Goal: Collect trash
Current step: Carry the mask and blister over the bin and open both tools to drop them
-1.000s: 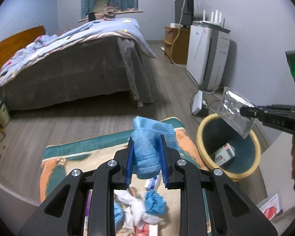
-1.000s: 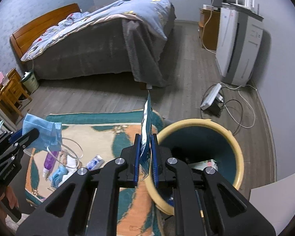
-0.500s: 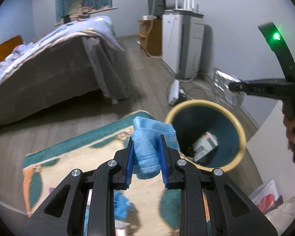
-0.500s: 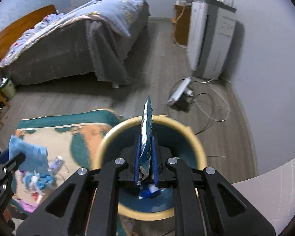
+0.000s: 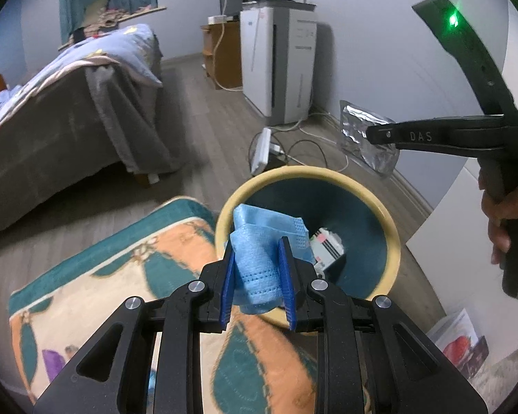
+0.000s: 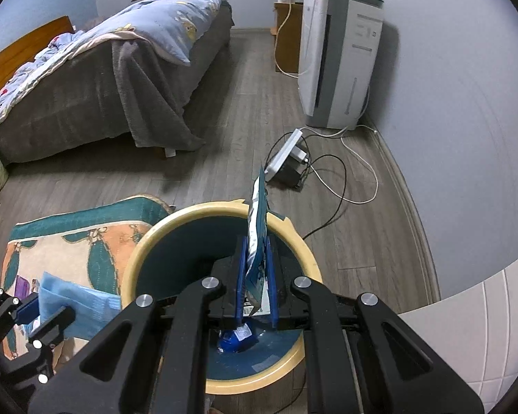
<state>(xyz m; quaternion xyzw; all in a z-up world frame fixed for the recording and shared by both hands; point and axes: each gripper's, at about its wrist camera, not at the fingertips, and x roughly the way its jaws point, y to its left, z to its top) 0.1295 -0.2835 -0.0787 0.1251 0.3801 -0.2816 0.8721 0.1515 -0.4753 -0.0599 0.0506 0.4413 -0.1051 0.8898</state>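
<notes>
Bedroom with grey plank floor (image 6: 224,110), grey-skirted bed (image 6: 96,79) under a pale blue quilt at upper left of both frames, white air purifier (image 6: 338,69) against the wall at upper right, white power strip (image 6: 286,155) with tangled cables on the floor below it. Patterned teal, orange and cream rug (image 5: 121,276) at lower left, edge just beside a round bin with cream rim and dark teal inside (image 6: 221,212). Left hand-held gripper (image 5: 257,286) clamped on a crumpled light blue face mask (image 5: 259,262), blue pads pressing both sides; in the left wrist view, mask over the near-left rim of the bin, partly above the opening. Right hand-held gripper (image 6: 255,286) shut on a flat silver foil wrapper with blue print (image 6: 257,227), held edge-on, long axis running up the frame away from the pads; in the right wrist view, directly above the bin's opening, so nearer to a clean drop than the left. Bin straight below and slightly ahead of both loads; likely only a release needed for the wrapper, a short push further over the rim for the mask. Already in the bin: a white carton with dark panels (image 5: 328,245) and a small blue packet (image 6: 238,339). More litter, a purple item (image 5: 53,362) among it, on the rug at lower left.
</notes>
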